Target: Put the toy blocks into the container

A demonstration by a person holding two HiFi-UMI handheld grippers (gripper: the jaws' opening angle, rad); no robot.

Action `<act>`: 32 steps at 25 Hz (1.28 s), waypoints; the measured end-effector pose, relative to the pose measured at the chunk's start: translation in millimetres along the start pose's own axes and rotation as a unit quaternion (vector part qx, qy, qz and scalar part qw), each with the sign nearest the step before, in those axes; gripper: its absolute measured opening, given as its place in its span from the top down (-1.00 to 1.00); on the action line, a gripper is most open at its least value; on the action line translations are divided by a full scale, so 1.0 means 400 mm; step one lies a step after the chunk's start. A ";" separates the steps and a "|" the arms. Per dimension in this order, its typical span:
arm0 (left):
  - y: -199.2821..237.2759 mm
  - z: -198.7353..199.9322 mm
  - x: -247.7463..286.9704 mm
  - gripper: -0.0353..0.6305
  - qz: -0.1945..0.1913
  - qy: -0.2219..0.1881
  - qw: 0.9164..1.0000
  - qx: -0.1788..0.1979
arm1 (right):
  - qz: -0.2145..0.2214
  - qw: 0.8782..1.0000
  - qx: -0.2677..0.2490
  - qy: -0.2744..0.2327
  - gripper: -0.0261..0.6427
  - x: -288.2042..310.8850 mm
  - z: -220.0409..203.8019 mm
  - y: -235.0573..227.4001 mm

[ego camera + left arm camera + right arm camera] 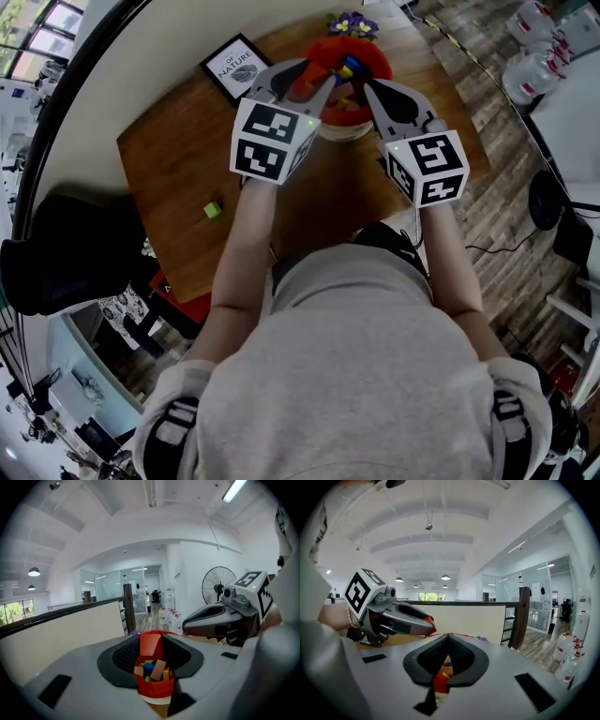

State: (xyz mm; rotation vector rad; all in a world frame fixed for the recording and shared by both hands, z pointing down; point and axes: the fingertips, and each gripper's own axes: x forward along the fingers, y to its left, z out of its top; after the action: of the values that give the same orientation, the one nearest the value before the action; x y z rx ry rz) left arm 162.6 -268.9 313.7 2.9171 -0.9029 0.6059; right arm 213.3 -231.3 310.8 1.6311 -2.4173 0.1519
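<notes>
Now pinching the likely soft, light bin (375,58) by opposite rim edges, with left gripper (151,644) and right gripper (447,639) clamped.

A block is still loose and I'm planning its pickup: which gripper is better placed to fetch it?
Left. The small green toy block lies on the wooden table on the left gripper's side; the right gripper is farther. Both grip the round red container, so left must release first.

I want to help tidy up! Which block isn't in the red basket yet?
The small green block, alone on the wooden table to the left; the other blocks are piled inside the red basket.
</notes>
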 end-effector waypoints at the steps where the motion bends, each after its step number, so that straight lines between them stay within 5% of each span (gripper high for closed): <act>1: -0.002 -0.001 0.010 0.41 -0.001 0.002 1.000 -0.003 | -0.001 1.000 0.001 -0.001 0.89 0.001 0.000 -0.009; 24: -0.051 -0.027 0.133 0.41 -0.013 0.033 0.999 -0.015 | -0.016 0.998 0.050 0.018 0.89 -0.018 -0.093 -0.107; 32: -0.058 -0.025 0.119 0.23 -0.014 0.028 0.999 -0.024 | -0.018 0.999 0.047 0.015 0.89 -0.030 -0.082 -0.091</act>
State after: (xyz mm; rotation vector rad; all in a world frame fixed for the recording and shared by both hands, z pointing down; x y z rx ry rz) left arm 207.8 -274.0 342.6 2.8491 -0.8558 0.6522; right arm 255.1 -227.4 338.4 1.6982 -2.3915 0.2868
